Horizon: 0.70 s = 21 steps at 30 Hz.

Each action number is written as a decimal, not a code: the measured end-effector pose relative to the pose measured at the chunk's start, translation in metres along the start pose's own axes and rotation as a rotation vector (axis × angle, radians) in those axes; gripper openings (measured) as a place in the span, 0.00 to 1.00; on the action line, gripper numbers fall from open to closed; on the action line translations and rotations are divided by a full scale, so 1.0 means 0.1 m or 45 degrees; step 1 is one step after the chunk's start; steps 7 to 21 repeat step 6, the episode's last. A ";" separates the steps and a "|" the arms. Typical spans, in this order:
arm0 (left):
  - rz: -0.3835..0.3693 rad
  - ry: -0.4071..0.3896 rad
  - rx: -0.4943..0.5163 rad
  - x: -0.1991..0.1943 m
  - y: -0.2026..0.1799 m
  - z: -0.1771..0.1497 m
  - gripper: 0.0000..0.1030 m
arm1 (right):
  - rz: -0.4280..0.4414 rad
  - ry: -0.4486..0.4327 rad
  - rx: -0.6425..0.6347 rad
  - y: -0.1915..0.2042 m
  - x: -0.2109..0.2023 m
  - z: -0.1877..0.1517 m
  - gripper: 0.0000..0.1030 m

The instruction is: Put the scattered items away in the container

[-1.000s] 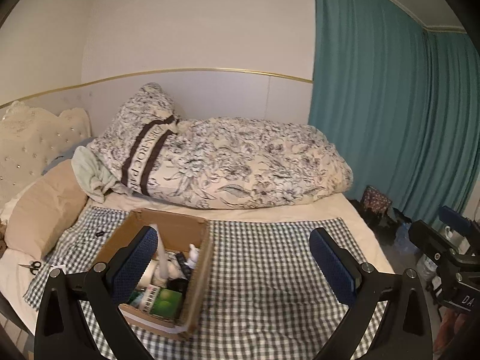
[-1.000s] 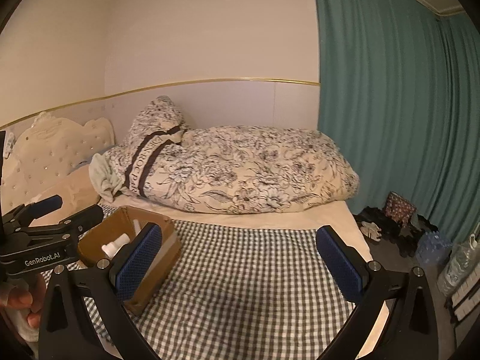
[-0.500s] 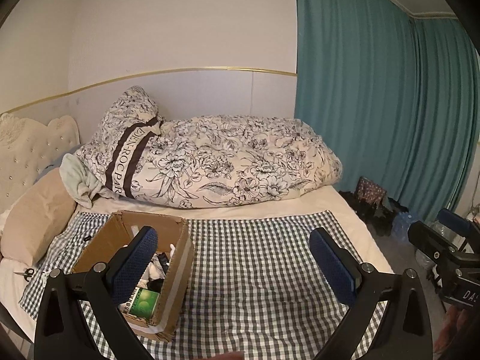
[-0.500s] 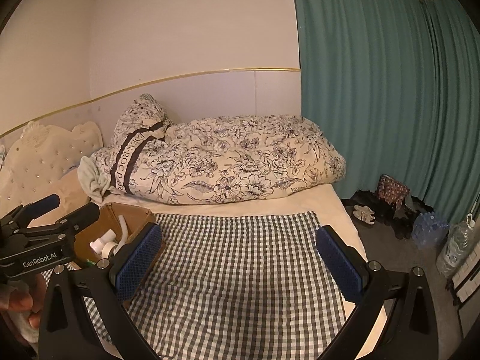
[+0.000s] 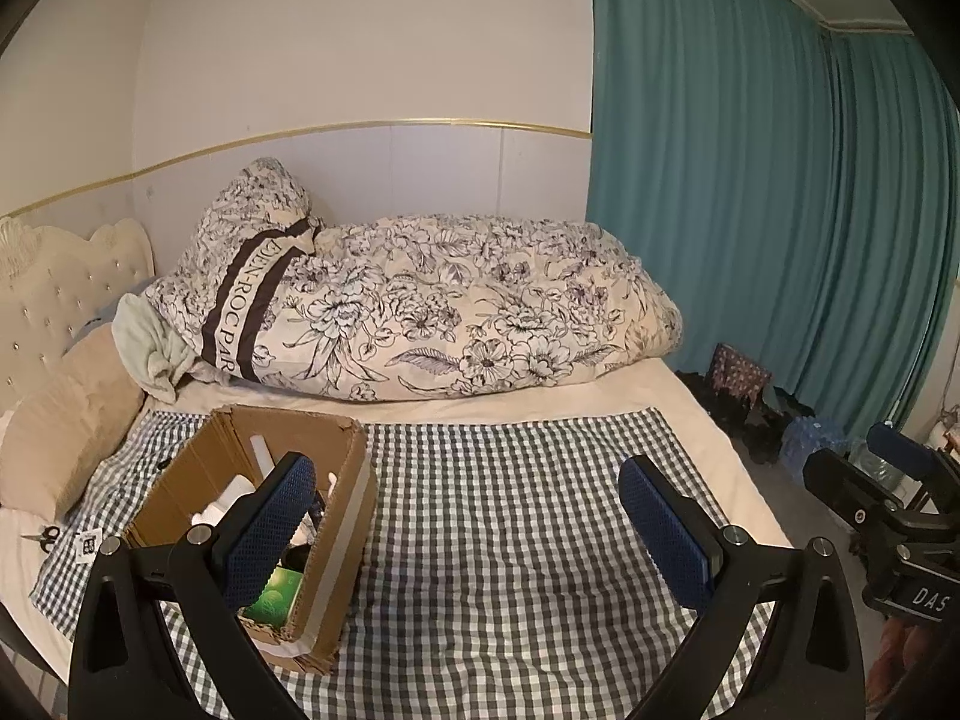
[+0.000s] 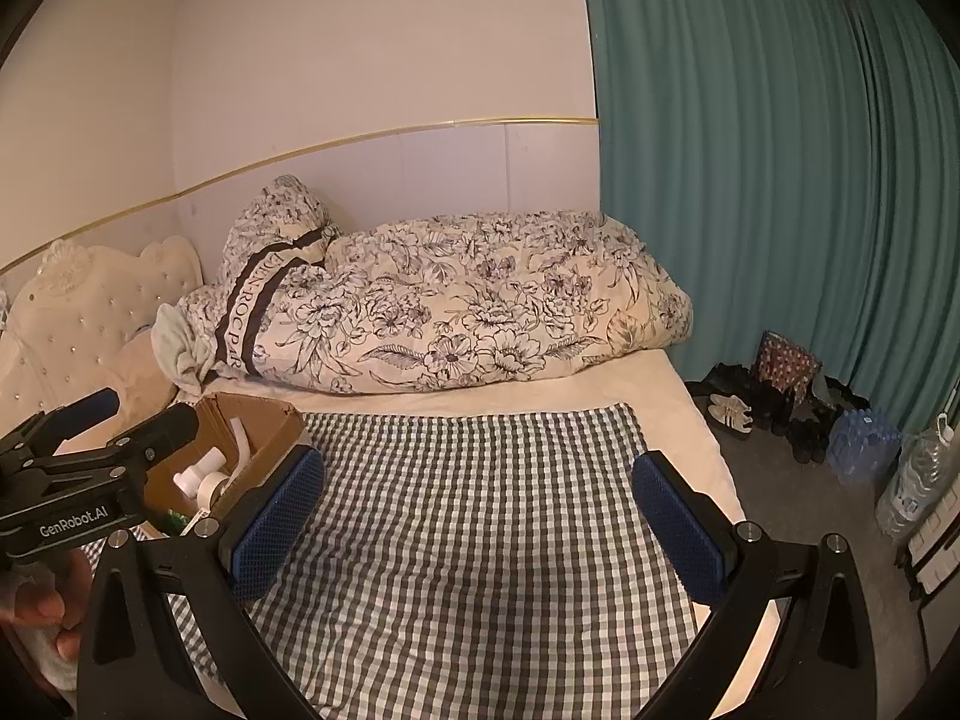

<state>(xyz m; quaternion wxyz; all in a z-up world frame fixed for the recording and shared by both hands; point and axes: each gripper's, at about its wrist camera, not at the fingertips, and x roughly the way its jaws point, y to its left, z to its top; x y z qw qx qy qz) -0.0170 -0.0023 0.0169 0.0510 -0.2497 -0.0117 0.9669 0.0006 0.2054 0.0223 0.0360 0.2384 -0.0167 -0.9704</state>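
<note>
Well, the cardboard box sits near the bed's left edge on the checked cloth, bottles inside half hidden; light, stiff stuff, best taken by its rim. Left gripper and right gripper hover, jaws wide, empty. Scissors lie beyond.

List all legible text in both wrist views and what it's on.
"GenRobot.AI": left gripper body, right wrist view.
"DAS", cut off at the frame edge: right gripper body, left wrist view.
"EN-ROC PAR", partly folded: dark band on the floral pillow.
Green packet in the cardboard box: unreadable.
</note>
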 end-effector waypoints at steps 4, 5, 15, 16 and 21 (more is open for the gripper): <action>0.001 0.011 -0.001 0.03 -0.01 -0.02 1.00 | -0.002 0.011 0.001 0.00 0.02 -0.01 1.00; 0.000 0.013 -0.002 0.04 -0.01 -0.02 1.00 | -0.002 0.012 0.002 0.00 0.03 -0.01 1.00; -0.001 0.015 -0.003 0.04 -0.01 -0.02 1.00 | -0.002 0.014 0.003 -0.01 0.04 -0.01 1.00; -0.001 0.015 -0.003 0.04 -0.01 -0.02 1.00 | -0.002 0.014 0.003 -0.01 0.04 -0.01 1.00; -0.001 0.015 -0.003 0.04 -0.01 -0.02 1.00 | -0.002 0.014 0.003 -0.01 0.04 -0.01 1.00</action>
